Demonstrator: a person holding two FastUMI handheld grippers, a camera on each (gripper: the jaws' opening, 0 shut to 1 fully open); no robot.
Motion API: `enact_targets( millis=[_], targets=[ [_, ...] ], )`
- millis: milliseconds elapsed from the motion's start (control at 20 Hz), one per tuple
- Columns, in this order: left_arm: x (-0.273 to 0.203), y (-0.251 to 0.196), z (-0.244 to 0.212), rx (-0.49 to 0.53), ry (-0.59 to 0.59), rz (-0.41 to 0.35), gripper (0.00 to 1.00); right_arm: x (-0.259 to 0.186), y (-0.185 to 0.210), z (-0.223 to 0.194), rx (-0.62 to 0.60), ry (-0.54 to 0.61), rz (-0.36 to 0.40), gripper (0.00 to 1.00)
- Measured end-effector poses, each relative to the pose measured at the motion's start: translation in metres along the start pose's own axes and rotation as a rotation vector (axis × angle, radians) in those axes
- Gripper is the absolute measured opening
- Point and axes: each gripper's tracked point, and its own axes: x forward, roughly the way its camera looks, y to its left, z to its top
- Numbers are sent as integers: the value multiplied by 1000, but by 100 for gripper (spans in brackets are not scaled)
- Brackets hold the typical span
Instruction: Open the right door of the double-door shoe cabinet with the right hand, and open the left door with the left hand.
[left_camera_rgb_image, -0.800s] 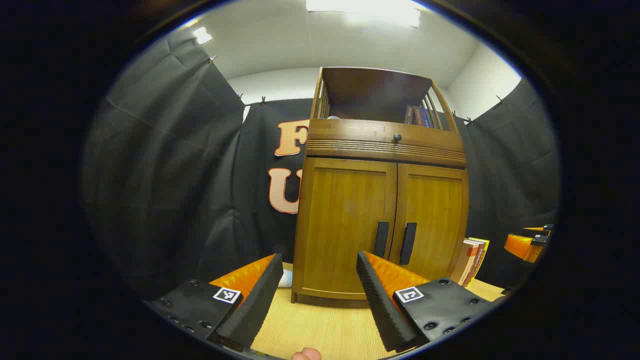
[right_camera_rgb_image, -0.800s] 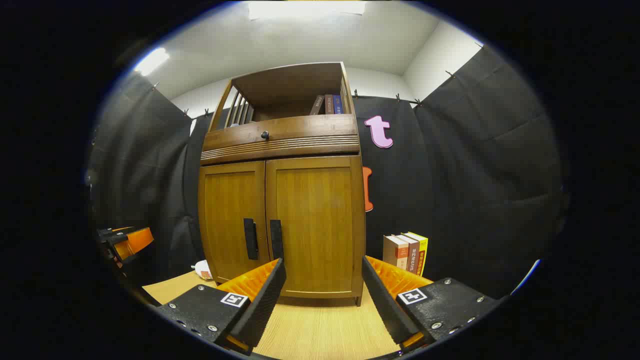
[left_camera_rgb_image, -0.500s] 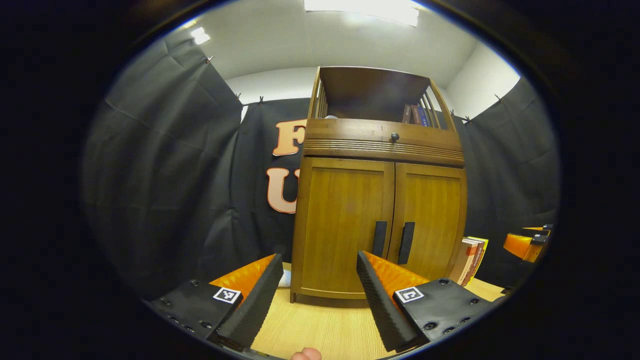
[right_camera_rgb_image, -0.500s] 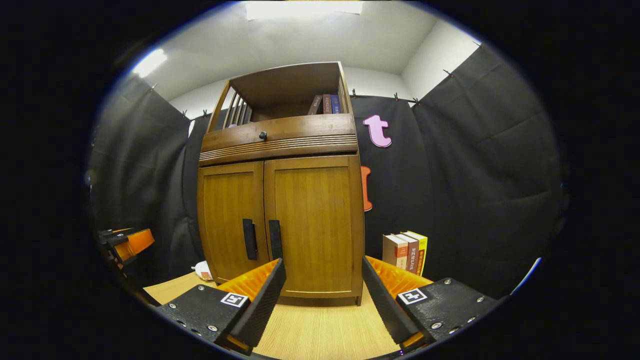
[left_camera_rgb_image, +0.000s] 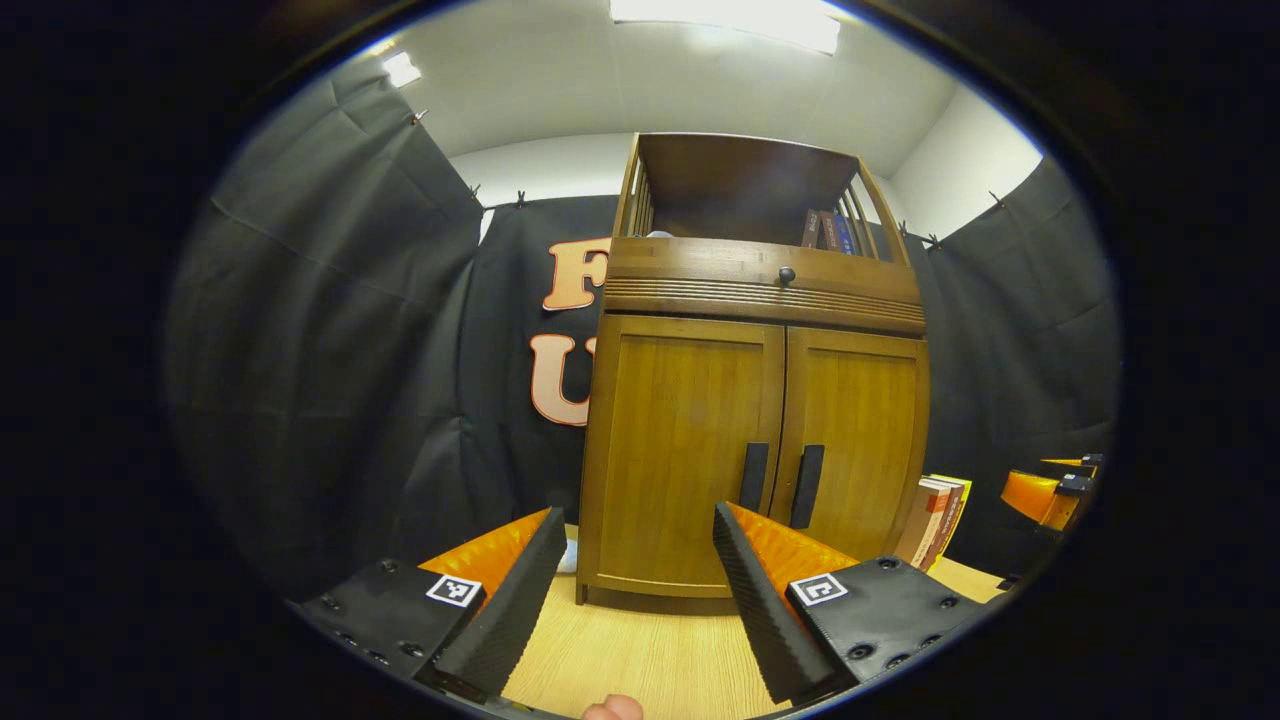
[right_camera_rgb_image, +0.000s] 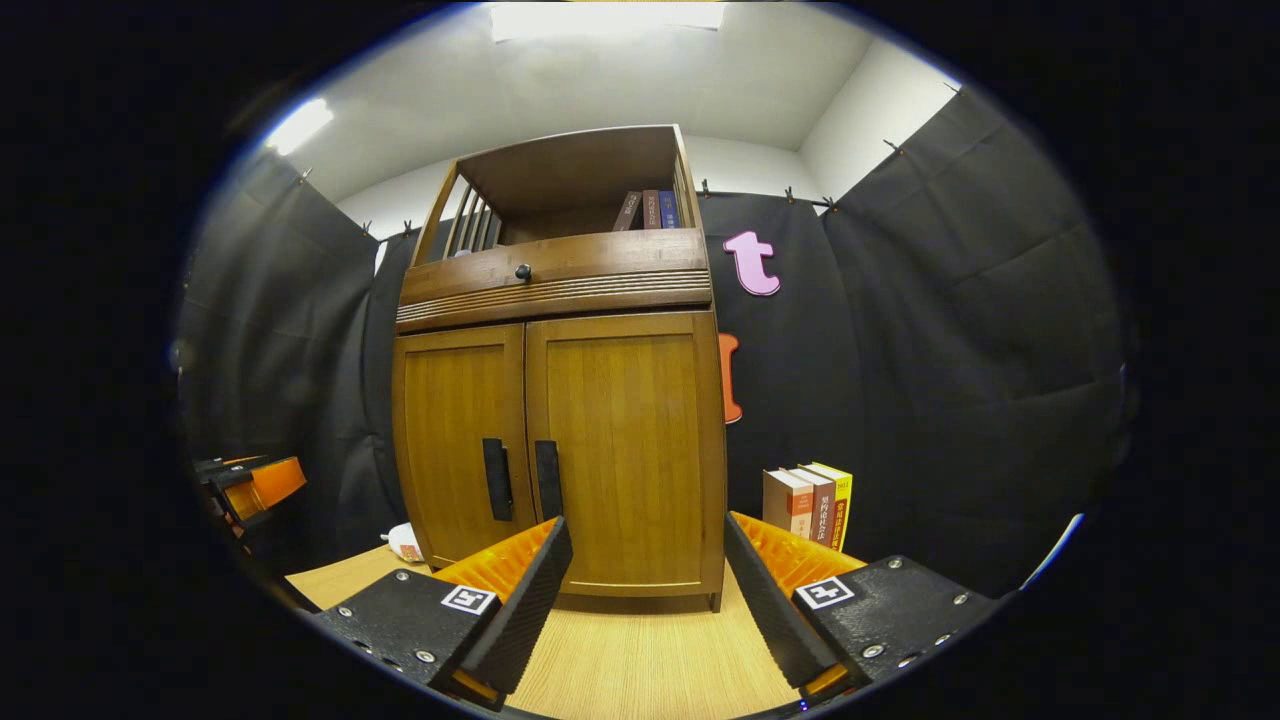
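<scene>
The shoe cabinet (left_camera_rgb_image: 750, 400) stands upright on a light wooden table (left_camera_rgb_image: 640, 660) against the black cloth wall, and both of its doors are closed. In the left gripper view the left door (left_camera_rgb_image: 680, 450) and the right door (left_camera_rgb_image: 850, 440) meet at a centre seam, with a dark vertical handle on each: the left handle (left_camera_rgb_image: 753, 477) and the right handle (left_camera_rgb_image: 806, 486) sit just beside each other either side of the seam. In the right gripper view the same cabinet (right_camera_rgb_image: 560, 400) shows its right door (right_camera_rgb_image: 625, 450) as the wider face and its left door (right_camera_rgb_image: 458, 440) beyond it. Above the doors runs a drawer front with a small round knob (right_camera_rgb_image: 522, 271), and above that an open shelf holds a few upright books (right_camera_rgb_image: 648, 209). The left gripper (left_camera_rgb_image: 632, 575) points at the lower part of the left door with its fingers spread wide and nothing between them, well short of the cabinet. The right gripper (right_camera_rgb_image: 645, 585) likewise has its fingers wide apart and empty, aimed at the foot of the right door and apart from it. A row of books (right_camera_rgb_image: 808, 500) stands on the table just to the right of the cabinet, and a small white object (right_camera_rgb_image: 404, 542) lies by the cabinet's left foot. A fingertip (left_camera_rgb_image: 612, 708) shows at the bottom edge of the left gripper view.
</scene>
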Motion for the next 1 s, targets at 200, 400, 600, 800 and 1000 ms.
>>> enact_targets(
  millis=[200,400,600,800,1000],
  targets=[
    [0,-1,0,-1,-1,-2,99,0,1,-2,9,4,3,93],
    [0,-1,0,5,-3,0,93,1,2,-2,5,6,5,98],
    [0,-1,0,4,-5,-1,99,1,3,-2,9,6,6,93],
    [0,-2,2,8,-10,2,93,2,3,-2,12,3,4,93],
    [0,-2,3,9,-14,4,93,0,5,0,13,0,8,93]
  ],
)
